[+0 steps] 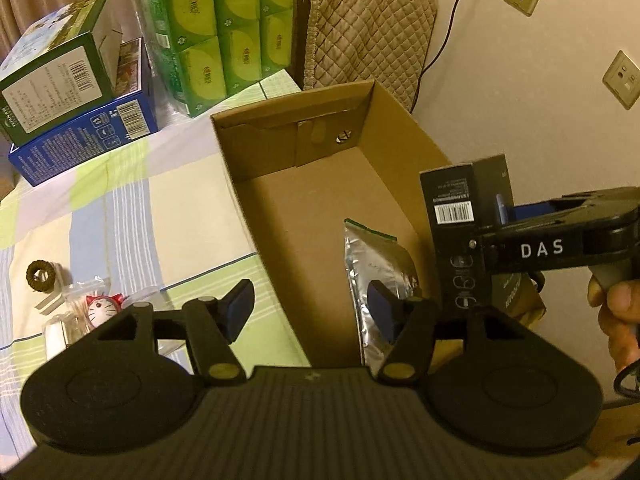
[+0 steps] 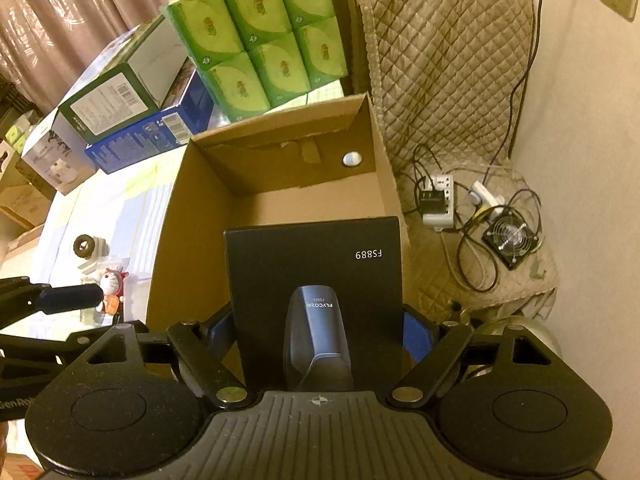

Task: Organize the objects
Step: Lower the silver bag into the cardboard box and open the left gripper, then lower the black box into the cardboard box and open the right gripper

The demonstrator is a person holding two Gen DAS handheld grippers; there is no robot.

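While the right gripper (image 2: 320, 332) clamps a black box (image 2: 316, 280) over the carton (image 1: 256, 216), the left gripper (image 1: 310, 308) hangs open, empty; next, lower and release.

We see the carton's (image 1: 320, 200) far half bare and open; a foil pouch (image 1: 376, 264) and black box (image 2: 316, 264) crowd its near end.

My right gripper (image 1: 496, 236) reads "DAS" along its arm. The black shaver box (image 2: 316, 280) I hold says "FS889", and "FLYCO" on the pictured shaver.
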